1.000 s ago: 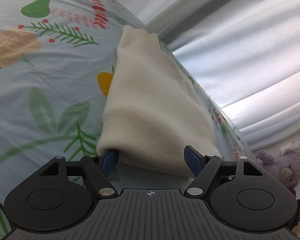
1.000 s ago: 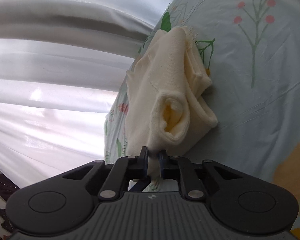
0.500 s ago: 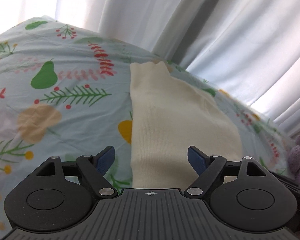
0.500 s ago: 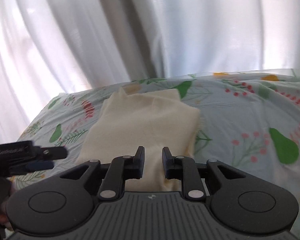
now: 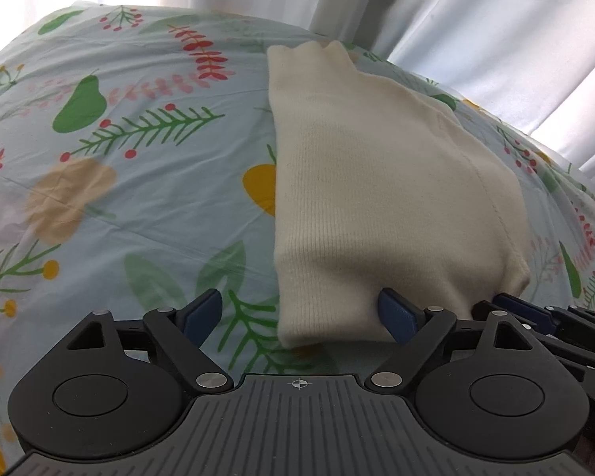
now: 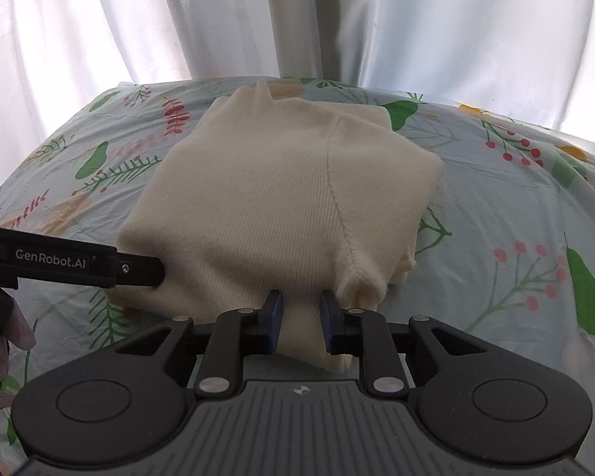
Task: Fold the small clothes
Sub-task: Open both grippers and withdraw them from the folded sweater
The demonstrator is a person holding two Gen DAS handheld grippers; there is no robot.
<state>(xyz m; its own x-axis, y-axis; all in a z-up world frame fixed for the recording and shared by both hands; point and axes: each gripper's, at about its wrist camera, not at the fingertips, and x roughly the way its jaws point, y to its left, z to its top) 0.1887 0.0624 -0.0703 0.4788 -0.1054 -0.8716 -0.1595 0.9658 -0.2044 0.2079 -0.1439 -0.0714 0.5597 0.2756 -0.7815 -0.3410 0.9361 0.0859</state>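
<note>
A cream knit sweater (image 5: 377, 182) lies folded in a flat block on the floral bedsheet (image 5: 139, 198). My left gripper (image 5: 299, 311) hovers at the sweater's near left corner. Its jaws are opening wide; the corner lies between them, but the pads do not press on it. In the right wrist view the sweater (image 6: 281, 198) fills the middle, and my right gripper (image 6: 301, 311) stands just above its near edge, jaws a narrow gap apart with nothing pinched. The left gripper (image 6: 139, 269) shows there as a black finger at the sweater's left side.
White curtains (image 6: 297, 20) hang close behind the bed's far edge. The patterned sheet (image 6: 515, 218) spreads bare to the right and left of the sweater. A hand (image 6: 4, 337) holds the left gripper at the lower left. The right gripper (image 5: 543, 317) shows at the lower right of the left wrist view.
The right gripper let go of the bunched cloth, rolled level and lifted back. The sweater now lies flat and folded. The left jaws spread wider and slid off the near edge.
</note>
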